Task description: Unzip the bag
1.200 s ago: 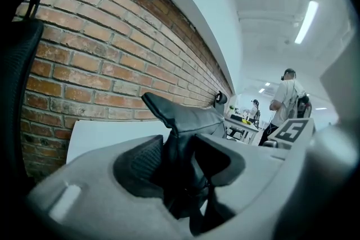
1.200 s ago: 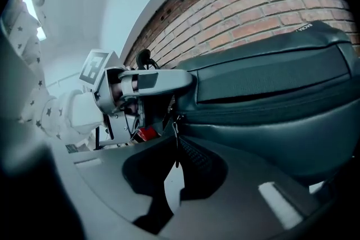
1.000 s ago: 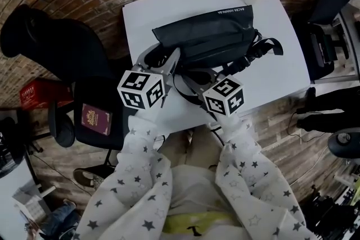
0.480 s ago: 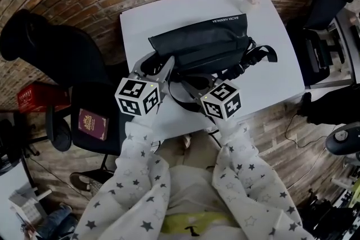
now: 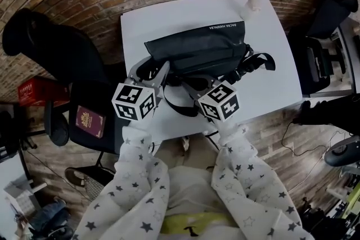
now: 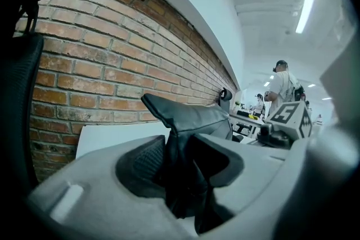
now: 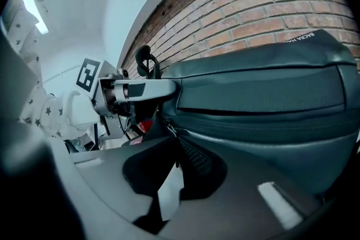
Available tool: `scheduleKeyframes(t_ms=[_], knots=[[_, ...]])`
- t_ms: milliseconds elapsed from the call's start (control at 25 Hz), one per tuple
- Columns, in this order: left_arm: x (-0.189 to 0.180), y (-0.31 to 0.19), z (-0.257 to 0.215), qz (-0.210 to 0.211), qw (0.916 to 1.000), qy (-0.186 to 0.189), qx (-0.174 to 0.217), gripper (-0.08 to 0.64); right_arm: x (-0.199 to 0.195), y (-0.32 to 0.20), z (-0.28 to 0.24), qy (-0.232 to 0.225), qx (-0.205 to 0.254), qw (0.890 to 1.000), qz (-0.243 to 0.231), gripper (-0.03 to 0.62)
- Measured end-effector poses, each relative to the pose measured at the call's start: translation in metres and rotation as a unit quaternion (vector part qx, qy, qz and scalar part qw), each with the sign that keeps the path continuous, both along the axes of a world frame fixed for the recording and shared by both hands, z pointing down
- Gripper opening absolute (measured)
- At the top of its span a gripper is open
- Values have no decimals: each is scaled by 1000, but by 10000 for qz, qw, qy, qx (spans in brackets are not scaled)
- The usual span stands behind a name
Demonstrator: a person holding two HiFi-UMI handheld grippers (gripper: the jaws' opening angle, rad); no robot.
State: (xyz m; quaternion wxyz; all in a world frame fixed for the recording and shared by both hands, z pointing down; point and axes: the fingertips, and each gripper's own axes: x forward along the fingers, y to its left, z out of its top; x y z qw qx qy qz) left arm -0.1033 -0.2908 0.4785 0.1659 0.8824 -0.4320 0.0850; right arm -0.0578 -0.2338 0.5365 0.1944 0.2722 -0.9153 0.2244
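At the counter's [image 5: 169, 17] front edge, the left hand-held gripper [image 6: 180, 168], jaws just closing, clamps the bag's [image 5: 197, 50] end; the right hand-held gripper [image 7: 175, 168] pinches the zipper pull [image 7: 170, 131].

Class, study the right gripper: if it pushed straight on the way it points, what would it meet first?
The black bag: the right gripper seems to pinch its zipper pull, and the bag's near end sits directly ahead, almost touching.

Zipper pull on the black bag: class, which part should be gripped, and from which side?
Likely best: pinch the small metal zipper pull by its thin dangling tab, coming from the person's side of the black leather bag. The pull hangs from that near face, close to the bag's left end.
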Motion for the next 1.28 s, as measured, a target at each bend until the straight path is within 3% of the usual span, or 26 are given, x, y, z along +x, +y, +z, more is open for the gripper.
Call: scheduleKeyframes(t_ms=[200, 400, 720, 1280], knots=[[1, 2, -1, -203, 9997, -105, 17, 156, 4, 0, -2, 51, 80, 9999, -136, 18], [20, 6, -5, -402, 9990, -196, 54, 156, 34, 0, -6, 46, 124, 9999, -61, 18], [5, 4, 1, -598, 9979, -256, -8, 156, 23, -4, -2, 150, 142, 9997, -134, 18], [-8, 2, 1, -1018, 9942, -352, 19, 158, 59, -21, -4, 298, 154, 9987, 383, 18]])
